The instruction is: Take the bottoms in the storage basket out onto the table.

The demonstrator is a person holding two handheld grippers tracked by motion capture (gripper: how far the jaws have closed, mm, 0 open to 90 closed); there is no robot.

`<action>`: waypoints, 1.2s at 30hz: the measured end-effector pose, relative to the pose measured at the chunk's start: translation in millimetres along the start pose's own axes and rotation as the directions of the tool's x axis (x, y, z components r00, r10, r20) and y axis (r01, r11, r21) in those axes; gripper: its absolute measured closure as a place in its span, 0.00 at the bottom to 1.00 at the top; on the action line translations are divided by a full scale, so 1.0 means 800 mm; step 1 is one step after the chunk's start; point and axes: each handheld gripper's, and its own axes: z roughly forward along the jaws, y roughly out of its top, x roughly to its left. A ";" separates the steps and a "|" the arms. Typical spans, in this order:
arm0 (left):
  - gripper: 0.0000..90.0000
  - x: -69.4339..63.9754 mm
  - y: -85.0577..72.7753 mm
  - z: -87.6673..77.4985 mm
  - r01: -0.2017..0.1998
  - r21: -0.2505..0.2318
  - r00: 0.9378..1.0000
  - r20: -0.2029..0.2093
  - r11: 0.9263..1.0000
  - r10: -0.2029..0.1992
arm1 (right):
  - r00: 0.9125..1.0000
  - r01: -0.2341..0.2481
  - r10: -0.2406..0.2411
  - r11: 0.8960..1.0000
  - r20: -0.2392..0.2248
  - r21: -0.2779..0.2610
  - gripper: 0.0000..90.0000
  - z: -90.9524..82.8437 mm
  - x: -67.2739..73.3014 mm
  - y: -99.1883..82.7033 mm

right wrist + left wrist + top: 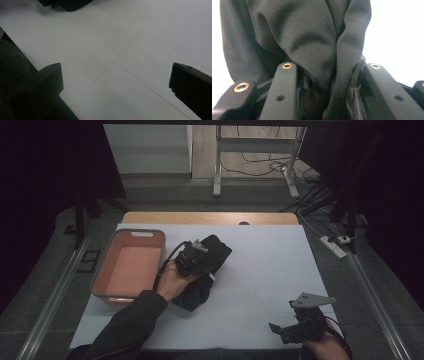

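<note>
White table cover (260,270), wooden table edge (210,218), power strip (333,246), floor cables (260,167)

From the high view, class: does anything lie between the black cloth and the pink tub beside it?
Nothing visible does. The black cloth, gripped by the left gripper, lies just right of the pink tub, with bare white table between them.

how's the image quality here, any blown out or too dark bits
High view: dim overall, black cloth loses detail, surroundings nearly black. Left gripper view: white table blown out, cloth folds sharp. Right gripper view: even light, soft shadow upper left, jaws slightly blurred.
</note>
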 end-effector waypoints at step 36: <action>0.67 0.015 -0.027 0.048 0.030 0.101 1.000 -0.010 0.994 -0.029 | 1.000 0.016 -0.016 1.000 -0.002 0.009 0.00 0.001 0.002 0.000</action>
